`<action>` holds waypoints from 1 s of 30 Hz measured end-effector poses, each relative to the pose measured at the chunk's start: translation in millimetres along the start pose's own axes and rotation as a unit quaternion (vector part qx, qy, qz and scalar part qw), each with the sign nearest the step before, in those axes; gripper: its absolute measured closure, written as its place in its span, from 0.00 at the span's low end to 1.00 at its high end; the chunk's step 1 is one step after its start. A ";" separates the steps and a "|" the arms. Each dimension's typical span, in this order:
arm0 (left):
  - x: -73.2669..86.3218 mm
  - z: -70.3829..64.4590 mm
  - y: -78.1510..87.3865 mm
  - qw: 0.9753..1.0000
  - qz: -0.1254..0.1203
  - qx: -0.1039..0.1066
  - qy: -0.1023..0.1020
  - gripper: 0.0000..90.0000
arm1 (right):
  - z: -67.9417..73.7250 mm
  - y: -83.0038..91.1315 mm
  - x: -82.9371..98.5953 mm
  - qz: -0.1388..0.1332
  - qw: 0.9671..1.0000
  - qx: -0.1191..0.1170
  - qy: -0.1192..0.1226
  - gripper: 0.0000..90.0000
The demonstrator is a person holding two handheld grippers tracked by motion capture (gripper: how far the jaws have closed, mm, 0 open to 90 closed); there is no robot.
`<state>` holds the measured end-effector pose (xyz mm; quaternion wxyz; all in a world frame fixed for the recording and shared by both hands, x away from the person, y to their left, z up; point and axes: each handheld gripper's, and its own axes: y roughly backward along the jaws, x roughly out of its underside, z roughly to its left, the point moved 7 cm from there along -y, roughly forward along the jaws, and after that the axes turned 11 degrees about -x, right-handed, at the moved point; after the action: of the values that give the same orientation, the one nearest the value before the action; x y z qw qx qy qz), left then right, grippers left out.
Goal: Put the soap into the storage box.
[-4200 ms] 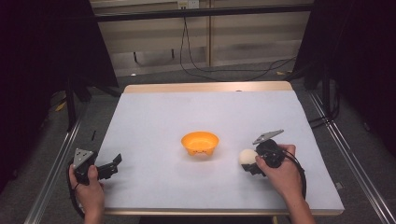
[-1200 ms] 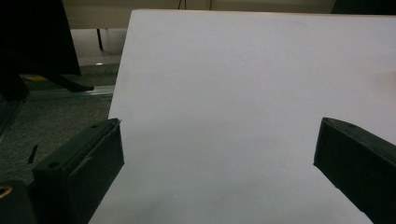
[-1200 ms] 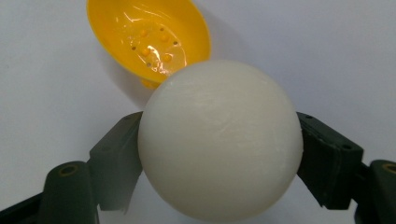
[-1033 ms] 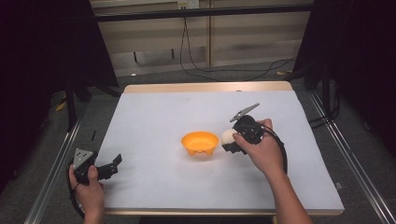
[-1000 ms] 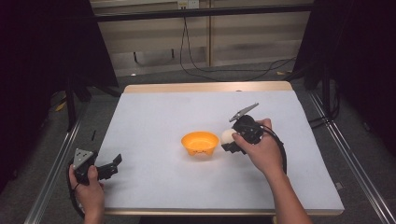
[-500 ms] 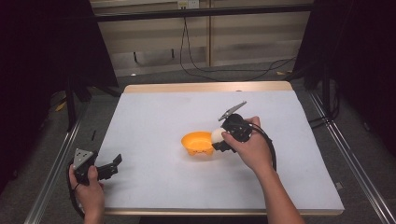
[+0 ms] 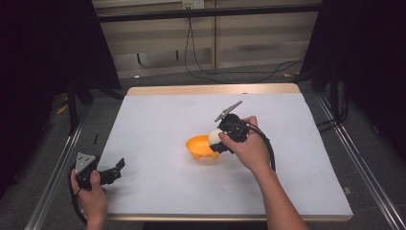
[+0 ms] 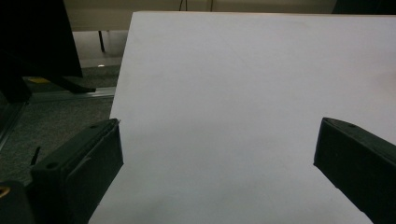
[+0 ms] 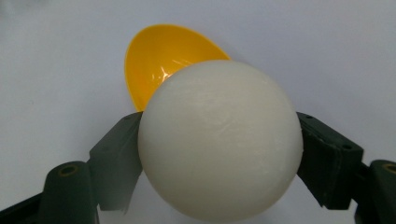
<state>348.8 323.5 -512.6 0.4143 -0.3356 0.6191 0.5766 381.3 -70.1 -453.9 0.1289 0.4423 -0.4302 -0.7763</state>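
Note:
An orange bowl [image 7: 199, 148] sits near the middle of the white table [image 7: 158, 120]. My right gripper [image 7: 216, 140] is shut on a white ball [image 7: 214, 137] and holds it over the bowl's right rim. In the right gripper view the white ball [image 9: 219, 139] sits clamped between both jaws, with the orange bowl [image 9: 156, 56] below and beyond it. My left gripper [image 7: 115, 168] rests at the table's front left corner, open, with nothing between its jaws; the left gripper view looks across bare table [image 8: 233, 93].
The table's wooden far edge [image 7: 210, 89] runs along the back. Metal rails [image 7: 52, 177] flank the table on both sides. Cables [image 7: 230, 72] lie on the floor behind it. Dark curtains stand at left and right.
My right gripper has carried the white ball leftward from the right side of the table to above the bowl's right rim. The left gripper has not moved.

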 end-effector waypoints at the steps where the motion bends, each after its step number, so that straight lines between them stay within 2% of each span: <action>1: 0.0 0.1 0.1 1.000 0.000 0.000 0.000 0.01 | 0.2 -0.3 -1.3 -0.001 1.000 0.000 0.001 0.26; 9: 0.0 0.1 -0.1 1.000 0.001 0.003 0.000 0.01 | 2.5 -5.1 -10.9 0.007 1.000 -0.001 0.010 0.26; 22: 0.1 -0.2 -0.4 1.000 0.002 0.006 -0.001 0.02 | 6.0 -25.4 -15.4 0.030 0.999 -0.013 0.017 0.26; 30: 0.2 0.0 -0.3 1.000 0.003 0.006 -0.001 0.02 | 6.2 -31.9 -16.6 0.038 0.999 -0.014 0.014 0.26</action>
<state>349.0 323.5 -512.9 0.4151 -0.3304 0.6231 0.5747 391.7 -38.1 -467.8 0.1702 0.4347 -0.4339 -0.7706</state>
